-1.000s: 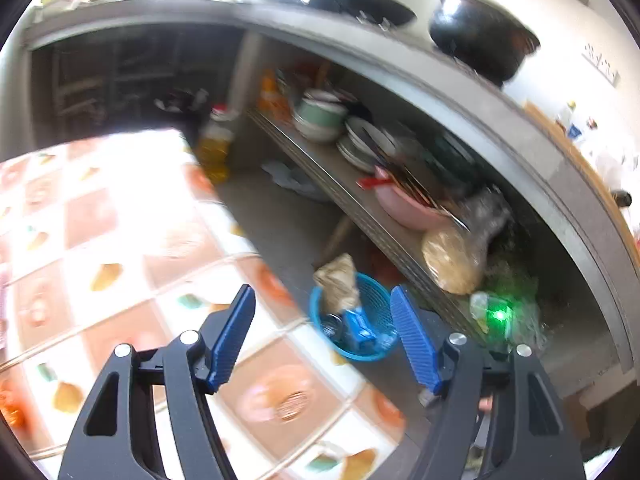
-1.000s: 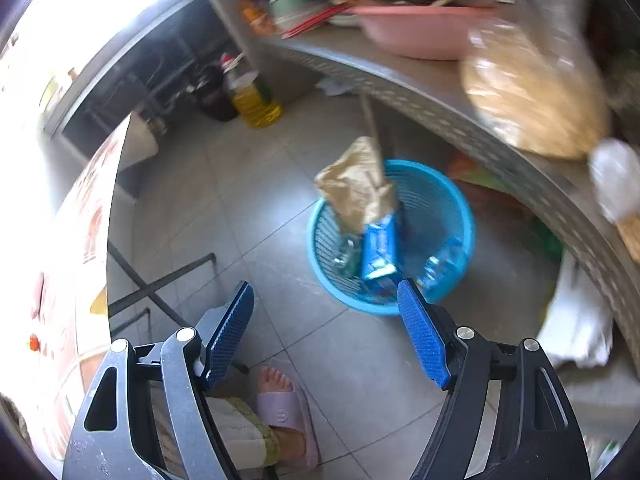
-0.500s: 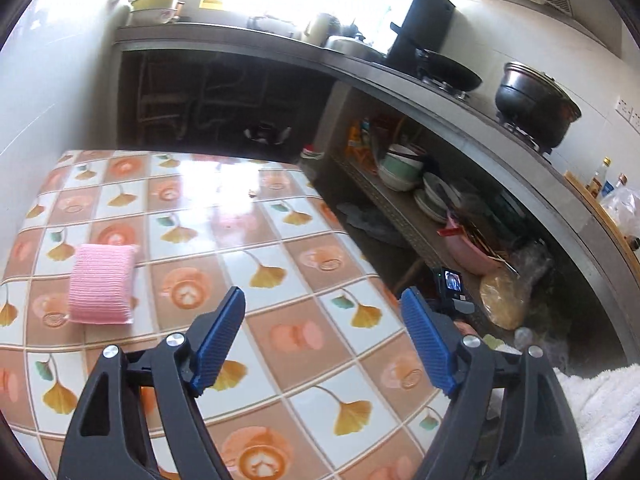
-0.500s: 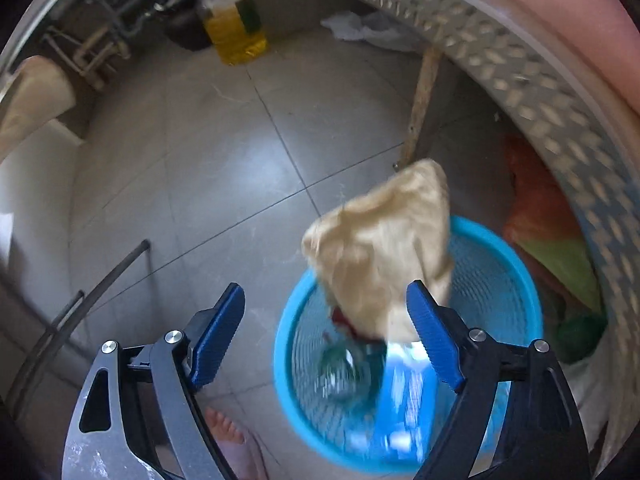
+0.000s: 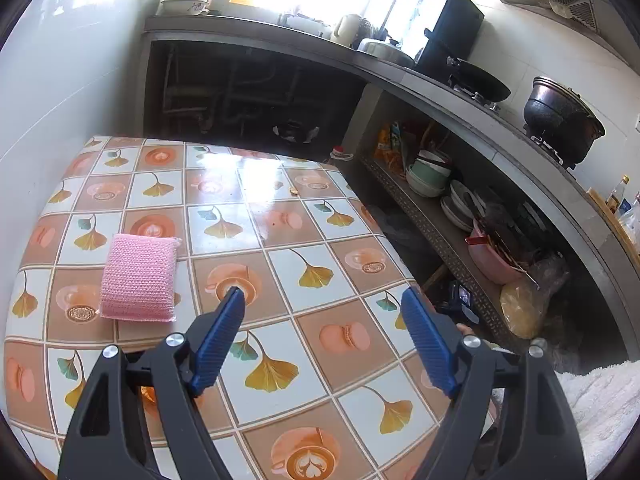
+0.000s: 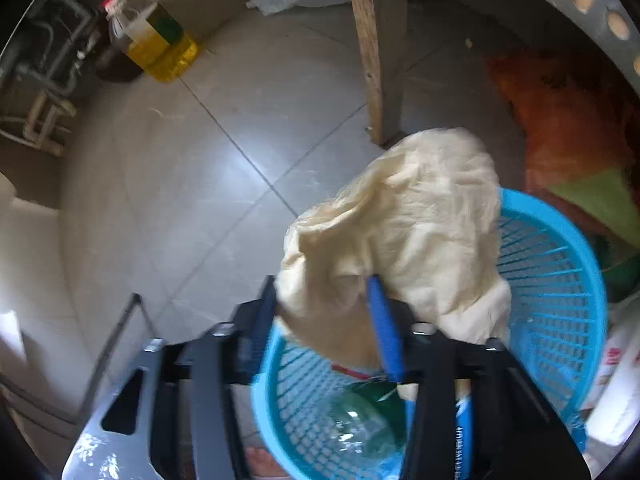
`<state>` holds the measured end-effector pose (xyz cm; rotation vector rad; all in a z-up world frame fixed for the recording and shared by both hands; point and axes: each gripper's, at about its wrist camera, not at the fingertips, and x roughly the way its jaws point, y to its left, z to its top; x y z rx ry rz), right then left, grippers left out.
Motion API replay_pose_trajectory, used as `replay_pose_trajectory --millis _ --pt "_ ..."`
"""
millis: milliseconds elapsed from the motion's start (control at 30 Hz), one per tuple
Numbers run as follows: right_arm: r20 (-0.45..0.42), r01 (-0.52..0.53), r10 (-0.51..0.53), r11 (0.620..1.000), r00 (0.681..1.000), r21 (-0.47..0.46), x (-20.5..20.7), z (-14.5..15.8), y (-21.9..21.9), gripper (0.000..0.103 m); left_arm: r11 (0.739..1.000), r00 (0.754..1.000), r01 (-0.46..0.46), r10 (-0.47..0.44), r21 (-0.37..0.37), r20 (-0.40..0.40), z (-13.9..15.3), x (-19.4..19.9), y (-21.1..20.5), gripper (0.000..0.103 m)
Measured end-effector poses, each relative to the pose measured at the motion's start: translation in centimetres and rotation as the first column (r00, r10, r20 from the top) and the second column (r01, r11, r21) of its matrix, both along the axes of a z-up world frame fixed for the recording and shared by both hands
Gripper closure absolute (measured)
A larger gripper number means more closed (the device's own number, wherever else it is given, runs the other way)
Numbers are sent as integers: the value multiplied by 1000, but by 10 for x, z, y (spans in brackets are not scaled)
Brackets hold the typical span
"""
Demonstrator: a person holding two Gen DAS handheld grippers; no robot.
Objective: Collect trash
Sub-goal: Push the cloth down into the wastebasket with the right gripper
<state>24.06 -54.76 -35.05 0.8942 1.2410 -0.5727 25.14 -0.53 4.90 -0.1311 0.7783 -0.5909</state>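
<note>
A blue plastic basket (image 6: 560, 232) stands on the grey floor tiles, with a crumpled beige paper bag (image 6: 420, 208) sticking up out of it. A clear plastic bottle (image 6: 352, 420) and a blue wrapper (image 6: 464, 440) lie inside. My right gripper (image 6: 323, 284) points steeply down at the basket's near rim. Its jaws are closing, and the lower part of the paper bag is pinched between the blue pads. My left gripper (image 5: 322, 294) hovers open over the patterned table (image 5: 280, 220) with nothing between its fingers. A pink sponge (image 5: 140, 280) lies on the table to its left.
A yellow oil bottle (image 6: 160, 44) and a wooden post (image 6: 368, 48) stand on the floor beyond the basket, an orange bag (image 6: 560, 112) to its right. Right of the table, a shelf with stacked bowls (image 5: 428, 176) runs under a counter with a black pot (image 5: 560, 116).
The right gripper dropped onto the basket and its jaws narrowed around the paper bag. The left view swung from the basket to the table, jaws staying wide.
</note>
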Motion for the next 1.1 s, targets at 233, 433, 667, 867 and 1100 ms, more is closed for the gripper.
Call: replay_pose_trajectory --millis 233,433,667,867,1100 --pt "16 -24 26 995 1000 -96 -14 38 9 101 1000 1000 -12 13 -28 14 4 -7 7 25" --pt "-42 -151 147 894 988 -421 -62 107 34 101 999 1000 -2 3 -34 19 3 -11 7 25" --pt "-185 -210 145 892 972 -401 -117 70 33 101 999 1000 13 -13 -33 14 1 -12 2 25" --pt "-326 -283 179 909 928 -307 -126 10 34 101 1000 1000 23 -23 -14 18 2 -12 -5 25" --pt "-346 -337 249 915 905 -223 -136 -2 36 88 1000 1000 22 -21 -11 14 1 -13 -6 25"
